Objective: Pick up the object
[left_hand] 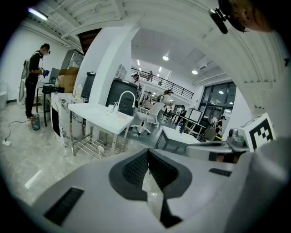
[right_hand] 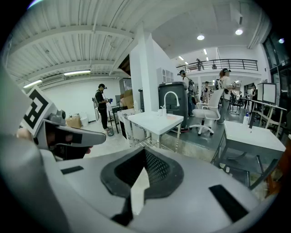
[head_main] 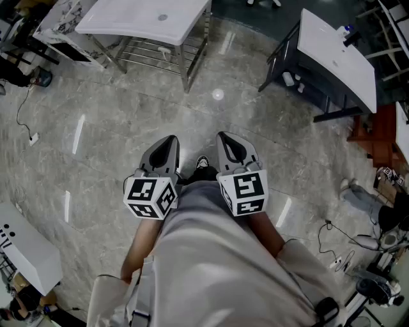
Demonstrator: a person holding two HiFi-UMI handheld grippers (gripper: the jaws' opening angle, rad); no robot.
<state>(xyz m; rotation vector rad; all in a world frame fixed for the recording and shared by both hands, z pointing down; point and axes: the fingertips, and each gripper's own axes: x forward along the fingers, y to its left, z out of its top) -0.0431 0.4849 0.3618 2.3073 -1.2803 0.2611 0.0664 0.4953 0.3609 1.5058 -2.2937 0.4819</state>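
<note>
- Glossy grey marble floor (head_main: 128,140), with a thin black cable (head_main: 22,115) trailing across it at the left.
- White table (head_main: 128,22) stands on it; a second white table (head_main: 339,60) stands well apart, right.

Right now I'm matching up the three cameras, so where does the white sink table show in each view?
Head view: the sink table lies along the top edge, left of centre.
Left gripper view: the sink table stands left of centre, at mid-height.
Right gripper view: the sink table stands at the centre, at mid-height.
Shared landmark: the dark-framed white table stands to its right in every view.
</note>
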